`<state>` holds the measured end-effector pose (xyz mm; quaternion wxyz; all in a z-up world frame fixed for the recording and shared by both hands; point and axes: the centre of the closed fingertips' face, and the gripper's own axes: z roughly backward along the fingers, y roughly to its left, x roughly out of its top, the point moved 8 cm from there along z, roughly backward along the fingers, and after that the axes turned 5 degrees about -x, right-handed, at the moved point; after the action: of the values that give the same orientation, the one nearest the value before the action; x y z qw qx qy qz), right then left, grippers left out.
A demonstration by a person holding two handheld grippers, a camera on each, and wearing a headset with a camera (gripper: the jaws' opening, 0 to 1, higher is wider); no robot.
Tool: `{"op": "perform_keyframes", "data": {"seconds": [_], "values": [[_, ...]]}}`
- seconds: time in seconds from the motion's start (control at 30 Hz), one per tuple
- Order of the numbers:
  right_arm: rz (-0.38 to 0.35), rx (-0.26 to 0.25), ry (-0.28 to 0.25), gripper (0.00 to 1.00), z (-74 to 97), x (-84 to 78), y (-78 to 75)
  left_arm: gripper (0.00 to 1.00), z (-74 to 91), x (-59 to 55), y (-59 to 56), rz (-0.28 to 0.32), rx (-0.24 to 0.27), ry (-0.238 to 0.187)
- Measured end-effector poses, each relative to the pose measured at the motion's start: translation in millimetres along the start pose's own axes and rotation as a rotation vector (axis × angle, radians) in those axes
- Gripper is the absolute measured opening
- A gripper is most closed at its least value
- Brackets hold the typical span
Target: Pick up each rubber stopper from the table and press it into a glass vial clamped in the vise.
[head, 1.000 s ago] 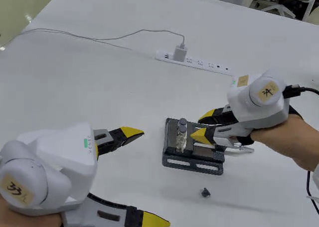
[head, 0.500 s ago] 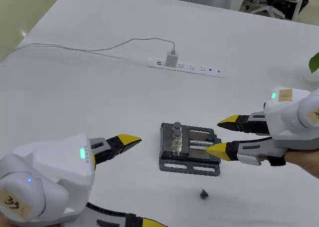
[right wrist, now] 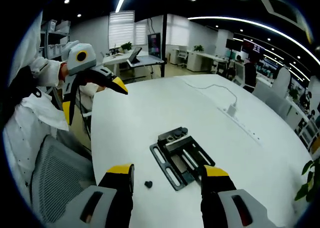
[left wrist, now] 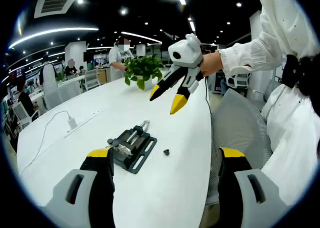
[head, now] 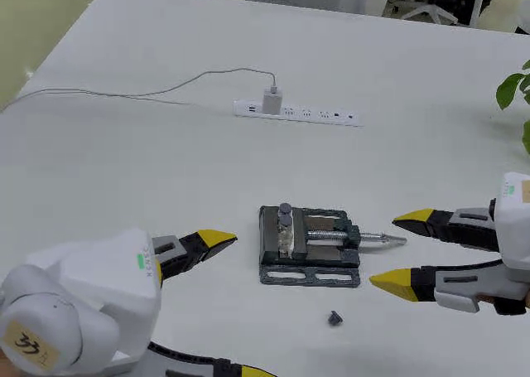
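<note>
The right claw, jaws wide, has drawn back rightward off the vise; the left claw stays wide. A loose rubber stopper lies on the desk before the vise.

The person is wearing a white long-sleeved shirt with a gathered cuff and a black band at the waist. The left gripper and the right gripper are each showing a rounded white housing and 2 black jaws tipped in yellow. The left one is carrying a small green light and a yellow sticker reading 33.
</note>
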<state>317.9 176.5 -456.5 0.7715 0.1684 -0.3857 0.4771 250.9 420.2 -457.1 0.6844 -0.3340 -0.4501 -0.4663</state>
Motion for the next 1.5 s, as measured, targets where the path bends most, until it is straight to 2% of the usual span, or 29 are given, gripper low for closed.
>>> {"op": "perform_keyframes", "data": {"seconds": [0.43, 0.67, 0.7, 0.9, 1.0, 1.07, 1.17, 1.27, 1.37, 1.43, 1.5], "values": [[-0.047, -0.029, -0.017, 0.53, 18.5, -22.8, 9.1, 0.83, -14.6, 1.2, -4.7, -0.002, -0.031, 0.018], [-0.021, -0.019, -0.018, 0.59, 22.2, -36.2, 14.5, 0.80, -28.6, -4.4, -5.3, 0.015, -0.042, 0.027], [-0.016, -0.017, -0.016, 0.60, 24.7, -42.1, 12.6, 0.80, -31.4, -5.9, -5.3, 0.017, -0.041, 0.033], [-0.015, -0.013, -0.016, 0.61, 23.7, -45.7, 14.7, 0.77, -45.3, -12.3, -3.7, 0.039, -0.036, 0.053], [-0.012, -0.014, -0.013, 0.60, 23.4, -46.8, 15.3, 0.73, -53.8, -17.9, -3.0, 0.051, -0.032, 0.069], [-0.014, -0.015, -0.011, 0.60, 23.8, -48.1, 15.3, 0.69, -60.4, -23.0, -2.8, 0.079, -0.035, 0.080], [-0.020, -0.018, -0.012, 0.60, 25.1, -50.1, 15.1, 0.63, -70.0, -28.7, -1.5, 0.105, -0.024, 0.081], [-0.024, -0.020, -0.008, 0.59, 26.0, -51.9, 15.6, 0.55, -80.4, -36.6, 0.1, 0.146, -0.006, 0.108], [-0.027, -0.024, -0.007, 0.59, 28.2, -53.9, 16.0, 0.48, -91.8, -42.8, 3.0, 0.166, 0.016, 0.111], [-0.028, -0.028, -0.005, 0.58, 29.6, -55.1, 15.8, 0.45, -97.9, -45.5, 3.5, 0.168, 0.021, 0.118], [-0.032, -0.031, -0.005, 0.58, 31.4, -56.8, 15.4, 0.42, -105.9, -51.0, 2.5, 0.146, 0.020, 0.148]]}}
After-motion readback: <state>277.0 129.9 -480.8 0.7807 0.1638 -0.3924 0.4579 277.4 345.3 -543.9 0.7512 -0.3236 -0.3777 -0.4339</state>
